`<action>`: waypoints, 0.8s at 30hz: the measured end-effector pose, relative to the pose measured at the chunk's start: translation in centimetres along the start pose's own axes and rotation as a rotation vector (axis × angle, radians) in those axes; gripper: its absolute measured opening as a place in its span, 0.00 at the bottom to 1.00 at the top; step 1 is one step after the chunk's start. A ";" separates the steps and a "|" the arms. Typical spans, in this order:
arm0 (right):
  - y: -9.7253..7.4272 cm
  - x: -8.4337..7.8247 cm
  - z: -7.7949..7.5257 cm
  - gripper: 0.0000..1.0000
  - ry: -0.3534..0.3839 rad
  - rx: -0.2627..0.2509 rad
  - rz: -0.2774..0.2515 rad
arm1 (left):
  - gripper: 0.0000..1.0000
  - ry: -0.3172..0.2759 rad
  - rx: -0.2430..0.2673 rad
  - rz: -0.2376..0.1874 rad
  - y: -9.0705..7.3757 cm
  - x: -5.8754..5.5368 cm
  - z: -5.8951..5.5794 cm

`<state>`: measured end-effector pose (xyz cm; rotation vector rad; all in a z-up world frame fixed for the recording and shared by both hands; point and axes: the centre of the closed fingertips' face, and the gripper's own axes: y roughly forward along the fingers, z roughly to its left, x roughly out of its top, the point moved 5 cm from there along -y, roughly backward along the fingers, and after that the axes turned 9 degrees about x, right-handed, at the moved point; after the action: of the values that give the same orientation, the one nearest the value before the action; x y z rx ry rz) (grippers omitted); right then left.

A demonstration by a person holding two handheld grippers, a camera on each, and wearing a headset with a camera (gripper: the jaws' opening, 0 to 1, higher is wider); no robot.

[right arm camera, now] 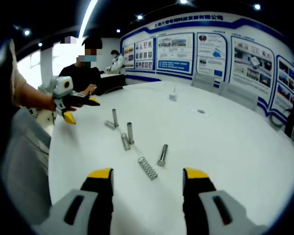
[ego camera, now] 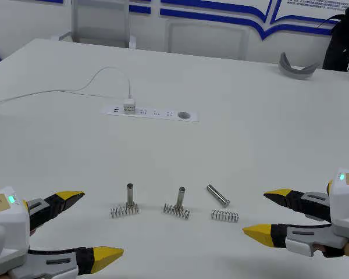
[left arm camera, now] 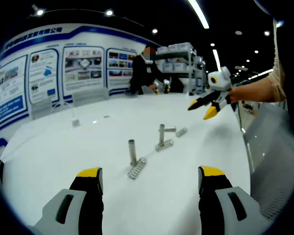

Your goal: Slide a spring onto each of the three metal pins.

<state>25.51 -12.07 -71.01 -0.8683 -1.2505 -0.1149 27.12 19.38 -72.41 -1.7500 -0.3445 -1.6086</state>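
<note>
Three metal pins sit on the white table. The left pin (ego camera: 130, 194) and middle pin (ego camera: 181, 197) stand upright; the right pin (ego camera: 217, 195) lies on its side. A spring lies in front of each: left spring (ego camera: 124, 211), middle spring (ego camera: 176, 211), right spring (ego camera: 224, 215). My left gripper (ego camera: 87, 225) is open at the lower left, well short of the left pin (left arm camera: 132, 152) and its spring (left arm camera: 136, 168). My right gripper (ego camera: 269, 213) is open at the lower right, near the right spring (right arm camera: 147, 168) and the lying pin (right arm camera: 162, 154).
A white power strip (ego camera: 149, 111) with a plugged-in cable (ego camera: 75, 88) lies further back on the table. A grey curved object (ego camera: 296, 67) rests at the far right. Chairs (ego camera: 102, 22) stand behind the table. People stand in the background of both gripper views.
</note>
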 end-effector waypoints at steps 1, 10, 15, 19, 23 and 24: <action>0.0 0.0 0.0 0.58 0.002 0.000 0.000 | 0.81 0.000 0.000 0.001 0.0 0.0 0.0; 0.0 0.0 -0.3 0.58 0.005 -0.003 0.000 | 0.81 -0.001 0.000 0.000 0.2 0.0 -0.1; 0.1 0.1 -0.5 0.57 0.005 -0.003 0.001 | 0.81 -0.005 0.004 -0.001 0.1 -0.1 -0.1; 0.3 0.4 -0.6 0.57 0.005 -0.005 0.002 | 0.81 -0.006 0.006 0.002 0.1 -0.3 -0.1; 0.5 0.8 -0.8 0.56 0.006 -0.010 -0.004 | 0.81 -0.008 0.007 -0.001 0.1 -0.1 -0.1; 0.5 0.8 -0.8 0.56 0.006 -0.010 -0.005 | 0.81 -0.007 0.007 -0.002 0.1 -0.1 -0.2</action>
<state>26.71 -11.95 -70.63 -0.8727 -1.2470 -0.1276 27.01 19.25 -72.54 -1.7511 -0.3554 -1.6014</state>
